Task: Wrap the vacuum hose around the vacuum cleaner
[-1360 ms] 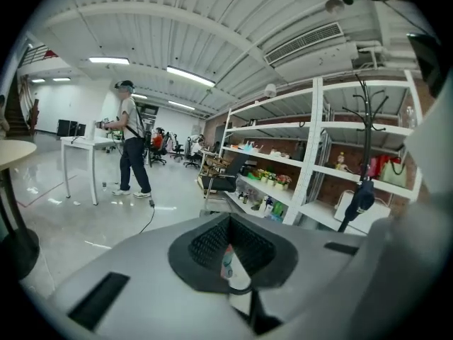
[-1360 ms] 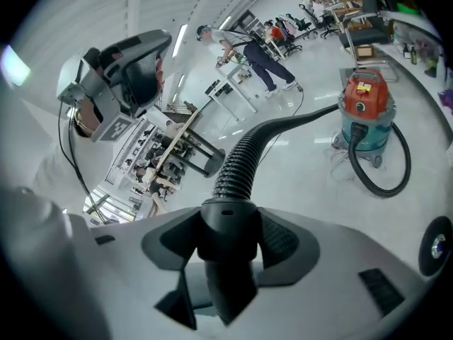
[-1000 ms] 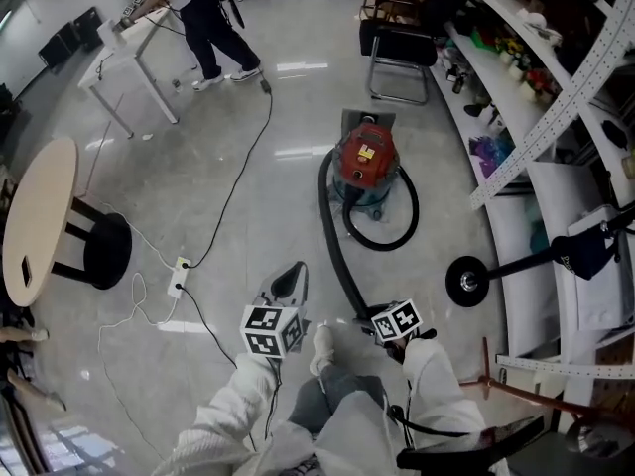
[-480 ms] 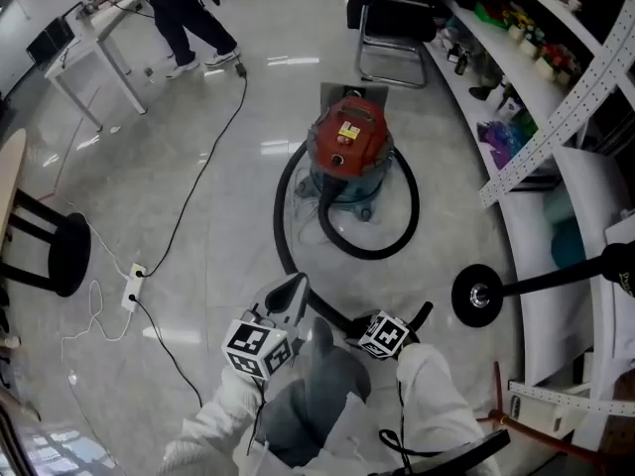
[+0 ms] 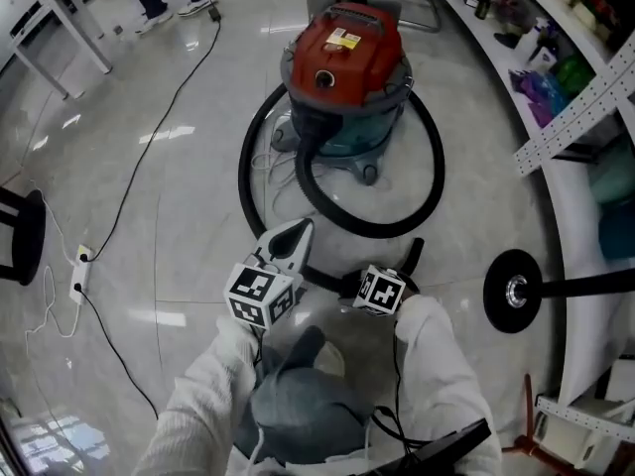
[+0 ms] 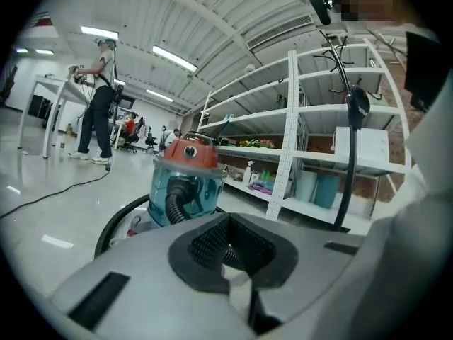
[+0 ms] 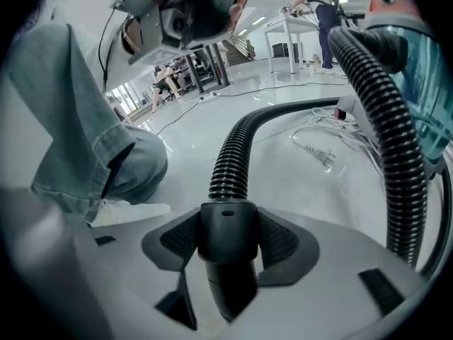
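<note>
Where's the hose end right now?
The hose end is clamped in the right gripper, low centre in the head view, between the knee and the vacuum.

– Where could the tools pass freely?
– To the left of the vacuum cleaner (image 5: 345, 72). The floor (image 5: 189, 226) lies open there, crossed only by a thin black cable (image 5: 129, 188) that runs to a power strip (image 5: 79, 278).
– And close in?
– The hose (image 5: 442, 172) rings the machine's foot, and a loose white cord (image 5: 266, 162) lies inside that ring on the left. The left tool (image 5: 296, 234) and the right tool (image 5: 349, 286), which is clamped on the hose, sit just outside the ring. The person's knee (image 5: 298, 410) is directly behind them.
– The right side?
– It is tight. A stand's round black base (image 5: 513, 291) sits near the right tool, and shelving (image 5: 585, 107) walls off that side.
</note>
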